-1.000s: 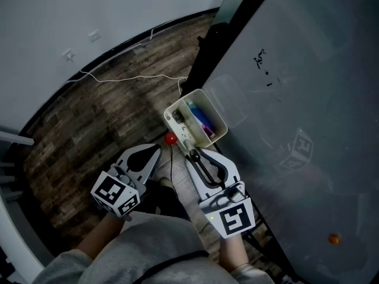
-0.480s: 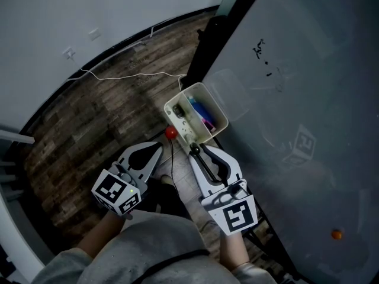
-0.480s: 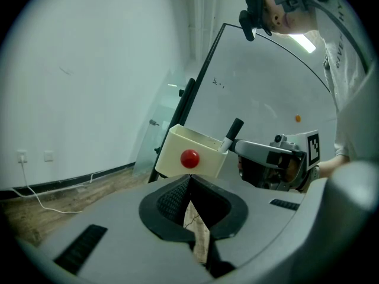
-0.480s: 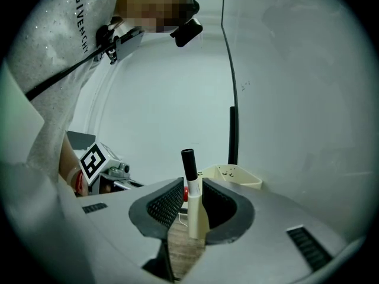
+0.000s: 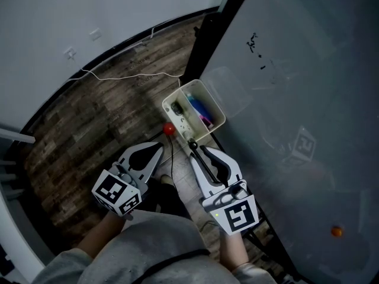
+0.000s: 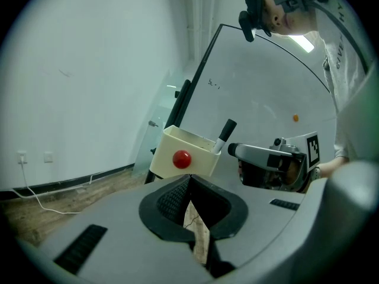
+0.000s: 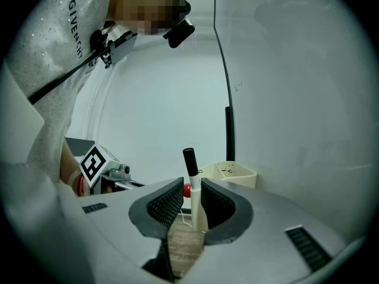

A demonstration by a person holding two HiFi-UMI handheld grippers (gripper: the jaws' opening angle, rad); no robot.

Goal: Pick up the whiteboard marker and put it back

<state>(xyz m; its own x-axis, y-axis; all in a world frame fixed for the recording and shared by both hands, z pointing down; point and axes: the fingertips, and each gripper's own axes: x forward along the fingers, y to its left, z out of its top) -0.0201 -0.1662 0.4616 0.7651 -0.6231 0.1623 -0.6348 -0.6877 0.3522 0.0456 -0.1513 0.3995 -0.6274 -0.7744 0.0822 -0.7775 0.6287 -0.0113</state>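
My right gripper (image 5: pixel 194 147) is shut on the whiteboard marker (image 5: pixel 192 144), just below the cream box (image 5: pixel 212 102) fixed to the whiteboard. In the right gripper view the marker (image 7: pixel 193 185) stands upright between the pads, its black cap above the right gripper (image 7: pixel 191 187); the cream box (image 7: pixel 234 174) is just beyond, to the right. My left gripper (image 5: pixel 156 149) hangs to the left, shut and empty. In the left gripper view the left gripper (image 6: pixel 189 179) faces the cream box (image 6: pixel 195 148), with the marker (image 6: pixel 224 135) poking up beside its right rim.
The grey whiteboard (image 5: pixel 308 99) fills the right side, with an orange magnet (image 5: pixel 336 231) low on it. A red round magnet (image 5: pixel 169 129) sits on the box's side. Blue and pink pens (image 5: pixel 199 111) lie inside. A white cable (image 5: pixel 130 76) crosses the wooden floor.
My right gripper has edged a little closer to the box's lower edge with the marker in it. My left gripper has hardly moved.
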